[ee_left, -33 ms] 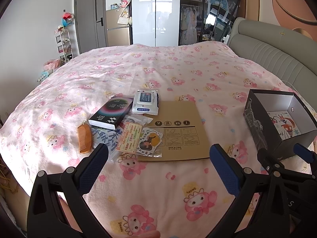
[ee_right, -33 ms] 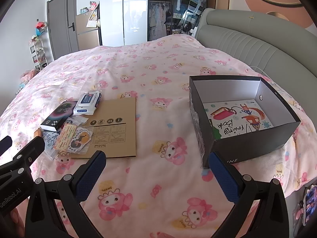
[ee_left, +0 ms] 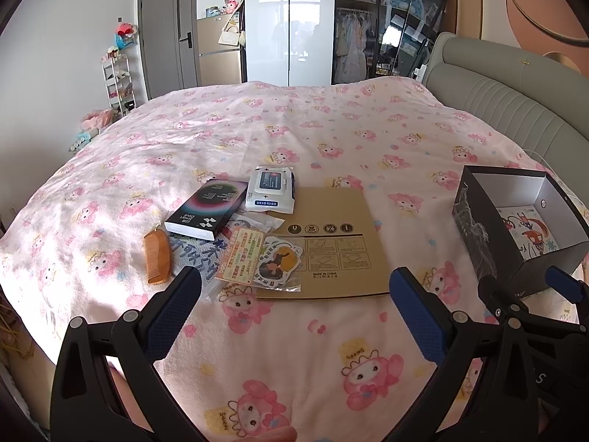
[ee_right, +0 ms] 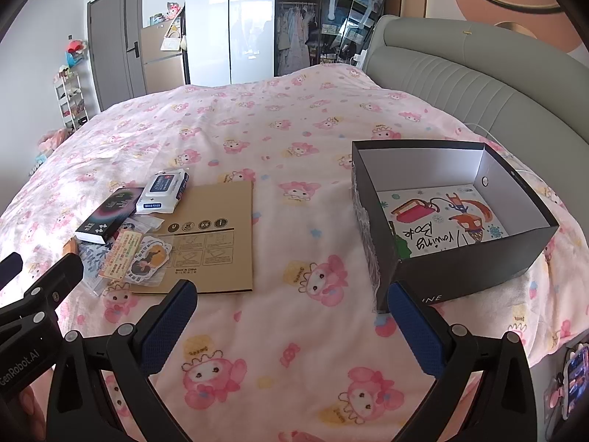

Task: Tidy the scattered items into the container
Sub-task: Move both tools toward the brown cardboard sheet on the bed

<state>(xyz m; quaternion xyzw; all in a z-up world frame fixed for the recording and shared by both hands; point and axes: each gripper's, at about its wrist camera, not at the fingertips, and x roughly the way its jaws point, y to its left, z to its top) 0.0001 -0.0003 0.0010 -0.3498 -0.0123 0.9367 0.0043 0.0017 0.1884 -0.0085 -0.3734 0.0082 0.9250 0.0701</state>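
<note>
Nothing has shifted since the earlier frame: both grippers and every item lie just as they did.

Largest is the bed (ee_right: 294, 118), covered by a pink cartoon-print blanket, with a grey padded headboard (ee_right: 478, 84) curving along its right side. On the blanket to the right sits the black box (ee_right: 478, 254), open-topped and upright, a colourful drawn card (ee_right: 441, 221) lying flat on its bottom. Well apart from it, to the left, lies the flat brown cardboard sheet (ee_left: 331, 243).

The scattered items cluster at the sheet's left edge. A dark book (ee_left: 208, 208) lies beside a white pack of wet wipes (ee_left: 270, 189), the pack's corner touching the cardboard's far left corner. Nearer the camera a blue-lettered plastic bag (ee_left: 198, 254) spreads under the book's near end, with a yellow printed card (ee_left: 241, 254) and a bagged sticker (ee_left: 278, 261) partly overlapping the cardboard. An orange comb (ee_left: 158, 258) lies at the cluster's left, just beside the plastic bag.

The left gripper (ee_left: 294, 309) hovers above the blanket in front of the cluster, jaws spread wide and holding nothing. The right gripper (ee_right: 291, 316) hovers between the cardboard and the box, jaws likewise spread and empty, its right fingertip (ee_right: 408, 313) close to the box's near corner.
</note>
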